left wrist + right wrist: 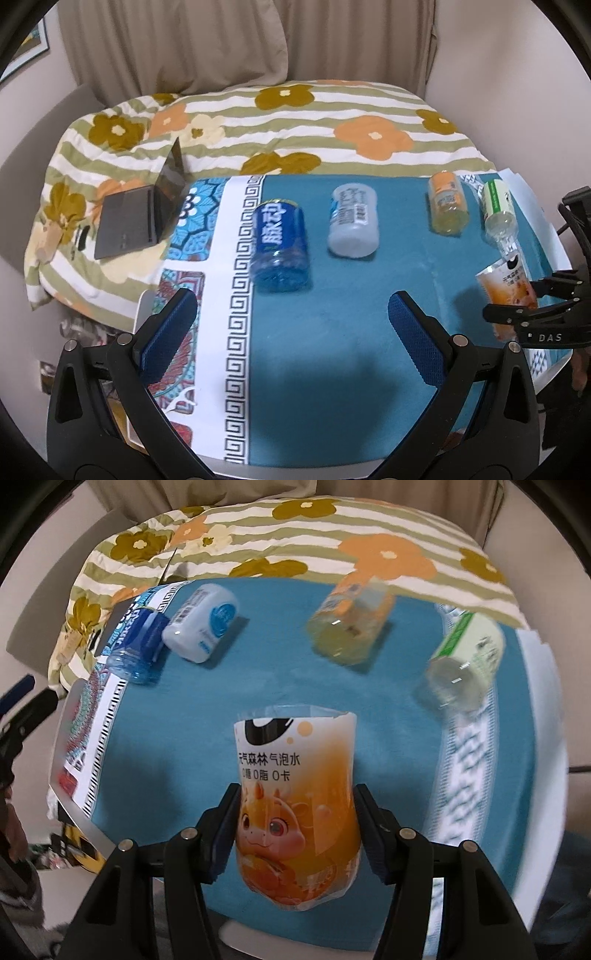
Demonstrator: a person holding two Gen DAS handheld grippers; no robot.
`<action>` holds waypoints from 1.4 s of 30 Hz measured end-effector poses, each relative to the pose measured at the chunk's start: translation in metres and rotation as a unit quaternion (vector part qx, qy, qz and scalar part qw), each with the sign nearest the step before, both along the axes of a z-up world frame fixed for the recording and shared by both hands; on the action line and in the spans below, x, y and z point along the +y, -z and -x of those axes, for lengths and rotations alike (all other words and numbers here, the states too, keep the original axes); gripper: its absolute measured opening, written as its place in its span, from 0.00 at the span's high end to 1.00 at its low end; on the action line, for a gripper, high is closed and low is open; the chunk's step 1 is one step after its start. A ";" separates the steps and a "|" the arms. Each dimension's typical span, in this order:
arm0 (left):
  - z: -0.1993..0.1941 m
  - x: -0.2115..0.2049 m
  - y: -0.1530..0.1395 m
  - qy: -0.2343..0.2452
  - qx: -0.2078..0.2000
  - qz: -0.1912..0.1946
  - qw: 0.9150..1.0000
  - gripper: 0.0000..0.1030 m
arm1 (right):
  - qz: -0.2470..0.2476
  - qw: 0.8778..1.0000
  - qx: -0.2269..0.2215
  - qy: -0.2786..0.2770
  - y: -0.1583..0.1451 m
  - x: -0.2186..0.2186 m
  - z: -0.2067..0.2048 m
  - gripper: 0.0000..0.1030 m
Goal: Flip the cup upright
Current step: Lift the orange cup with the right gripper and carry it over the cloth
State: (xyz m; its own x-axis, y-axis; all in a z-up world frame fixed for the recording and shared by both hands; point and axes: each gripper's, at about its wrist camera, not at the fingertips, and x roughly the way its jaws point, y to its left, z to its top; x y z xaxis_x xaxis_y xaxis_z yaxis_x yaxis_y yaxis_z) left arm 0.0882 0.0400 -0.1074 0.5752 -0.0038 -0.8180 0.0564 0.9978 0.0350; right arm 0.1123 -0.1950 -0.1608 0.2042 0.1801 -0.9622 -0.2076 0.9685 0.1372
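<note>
A laptop sits half open on the flowered bedspread at the far left. Right of it, the desk carries a teal mat with a patterned left border. The left hand-held gripper hovers over the near part of the mat, its blue-padded fingers spread wide with nothing between them. Across the far side of the mat four cut bottle cups lie on their sides: a blue cup, a white cup, an orange-labelled clear cup and a green-labelled clear cup. At the near right, the right hand-held gripper has its fingers closed against both sides of the orange cartoon-print cup. In the right wrist view that cup stands lengthwise along the fingers, its cut rim pointing away from the camera, above the mat.
</note>
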 end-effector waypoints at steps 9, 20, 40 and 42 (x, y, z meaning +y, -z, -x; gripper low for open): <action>0.007 0.031 0.011 -0.006 0.008 0.000 1.000 0.00 | -0.013 0.999 0.014 0.047 0.021 0.036 0.002 0.46; 0.009 0.043 0.016 -0.007 0.012 0.005 1.000 0.00 | 0.025 0.996 0.025 0.083 0.033 0.040 -0.003 0.46; 0.014 0.046 0.007 -0.007 0.010 0.015 1.000 0.00 | -0.005 0.993 -0.022 0.117 0.016 0.030 0.008 0.00; 0.014 0.044 0.002 -0.003 0.011 0.020 1.000 0.00 | -0.012 0.992 -0.032 0.123 0.007 0.025 0.012 0.00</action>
State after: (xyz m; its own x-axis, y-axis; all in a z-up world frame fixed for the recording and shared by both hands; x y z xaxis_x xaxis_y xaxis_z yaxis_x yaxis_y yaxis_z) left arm 0.0746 0.0836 -0.1093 0.5572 -0.0332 -0.8297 0.0499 0.9987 -0.0065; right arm 0.1006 -0.1697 -0.1678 0.3044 0.1399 -0.9422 0.0258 0.9876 0.1550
